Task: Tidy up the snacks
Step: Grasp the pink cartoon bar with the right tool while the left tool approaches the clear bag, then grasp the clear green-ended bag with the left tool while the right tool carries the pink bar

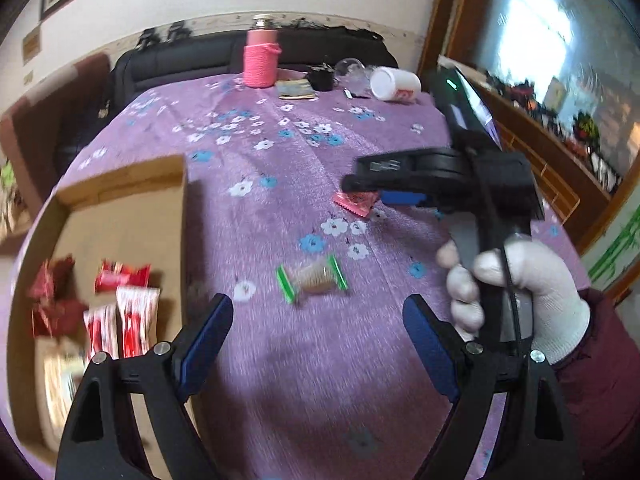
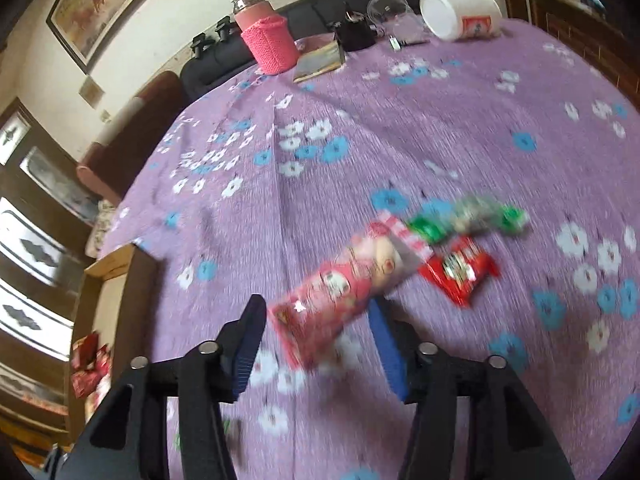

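Observation:
My left gripper [image 1: 318,316] is open and empty above the purple floral tablecloth [image 1: 280,168], just before a green-ended wrapped snack [image 1: 312,278]. A cardboard box [image 1: 120,216] at the left holds several red snack packets [image 1: 120,304]. My right gripper [image 1: 360,188] shows across the table over a pink packet [image 1: 356,202]. In the right wrist view my right gripper [image 2: 318,316] is open around a long pink snack packet [image 2: 340,292]; contact is blurred. A red packet [image 2: 460,272] and a green-ended snack [image 2: 468,220] lie beyond it.
At the far table edge stand a pink knitted-sleeve bottle [image 1: 262,56], a small booklet [image 1: 295,90], a black object [image 1: 322,76], a clear glass [image 1: 350,68] and a tipped white cup [image 1: 394,84]. A dark sofa [image 1: 180,56] lies behind. The box edge [image 2: 112,268] shows at left.

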Demonstrator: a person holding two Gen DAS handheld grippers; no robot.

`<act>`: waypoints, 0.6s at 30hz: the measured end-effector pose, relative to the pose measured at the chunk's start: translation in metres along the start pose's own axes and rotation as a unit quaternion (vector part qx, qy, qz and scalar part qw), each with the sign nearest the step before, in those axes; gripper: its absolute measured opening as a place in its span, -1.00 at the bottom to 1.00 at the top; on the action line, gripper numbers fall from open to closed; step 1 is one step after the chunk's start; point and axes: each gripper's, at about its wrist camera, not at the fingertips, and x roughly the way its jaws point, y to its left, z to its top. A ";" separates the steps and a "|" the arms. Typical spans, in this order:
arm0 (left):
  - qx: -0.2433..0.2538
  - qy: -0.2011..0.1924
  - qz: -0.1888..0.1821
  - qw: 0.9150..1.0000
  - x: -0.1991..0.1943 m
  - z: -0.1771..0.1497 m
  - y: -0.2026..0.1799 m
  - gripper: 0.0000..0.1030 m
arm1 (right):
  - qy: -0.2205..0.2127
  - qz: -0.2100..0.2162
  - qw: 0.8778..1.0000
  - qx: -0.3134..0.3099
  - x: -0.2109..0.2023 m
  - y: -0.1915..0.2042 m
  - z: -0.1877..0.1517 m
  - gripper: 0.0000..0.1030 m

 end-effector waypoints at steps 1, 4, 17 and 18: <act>0.011 0.002 0.002 1.000 0.004 0.004 -0.001 0.67 | -0.001 -0.012 1.000 -0.007 0.003 0.004 0.002 0.18; 0.058 0.019 0.009 0.998 0.023 0.013 -0.007 0.67 | 0.000 -0.051 0.998 -0.034 0.009 0.012 0.009 0.11; 0.098 0.113 0.001 0.989 0.082 0.019 -0.021 -0.21 | 0.033 -0.015 0.999 -0.031 -0.009 -0.028 0.004 -0.53; 0.089 0.109 0.002 0.990 0.080 0.019 -0.018 -0.30 | 0.032 -0.010 0.999 -0.030 -0.012 -0.030 0.001 -0.53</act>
